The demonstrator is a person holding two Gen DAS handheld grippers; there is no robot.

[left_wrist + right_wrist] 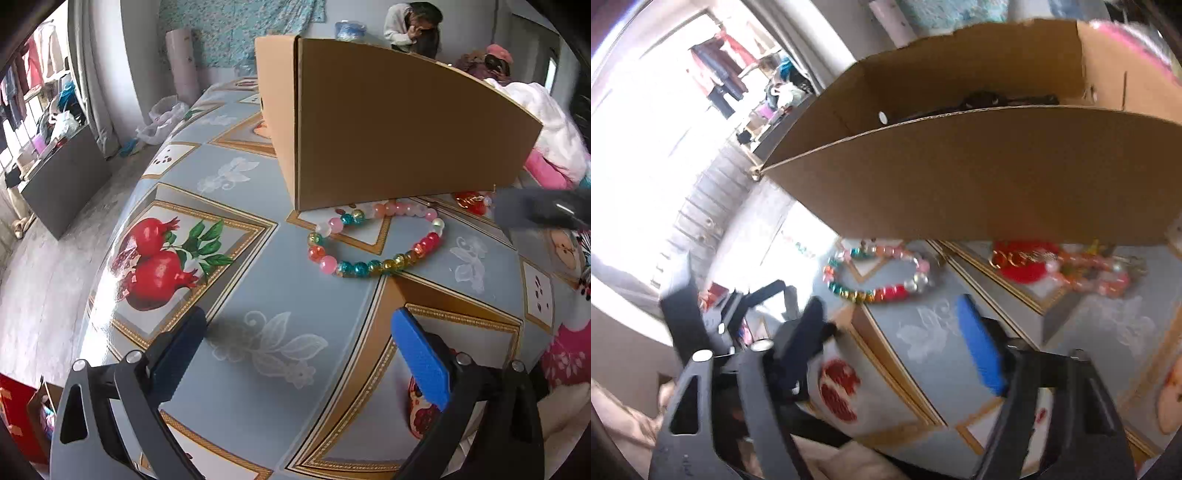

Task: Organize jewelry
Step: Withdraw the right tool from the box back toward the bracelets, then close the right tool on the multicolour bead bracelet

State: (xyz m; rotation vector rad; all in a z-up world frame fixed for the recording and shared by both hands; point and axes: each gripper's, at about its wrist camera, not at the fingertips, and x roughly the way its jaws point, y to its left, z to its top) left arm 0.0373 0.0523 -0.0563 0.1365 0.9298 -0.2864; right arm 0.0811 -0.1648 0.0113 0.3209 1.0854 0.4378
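One multicoloured glass-bead bracelet [375, 240] lay on the fruit-print tablecloth [295, 288] just in front of the brown cardboard box [406, 122], light, floppy & slippery, so I judged pinching across its near strand best w/ my left gripper [299, 350] gaping wide, right gripper [897, 343] part-open, both empty.

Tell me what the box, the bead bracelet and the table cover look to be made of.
Box: corrugated cardboard, matte brown; fluted edge visible.
Bead bracelet: probably glass or acrylic beads, glossy and translucent, some crackled.
Table cover: likely vinyl or oilcloth, smooth with sheen, printed pomegranates.
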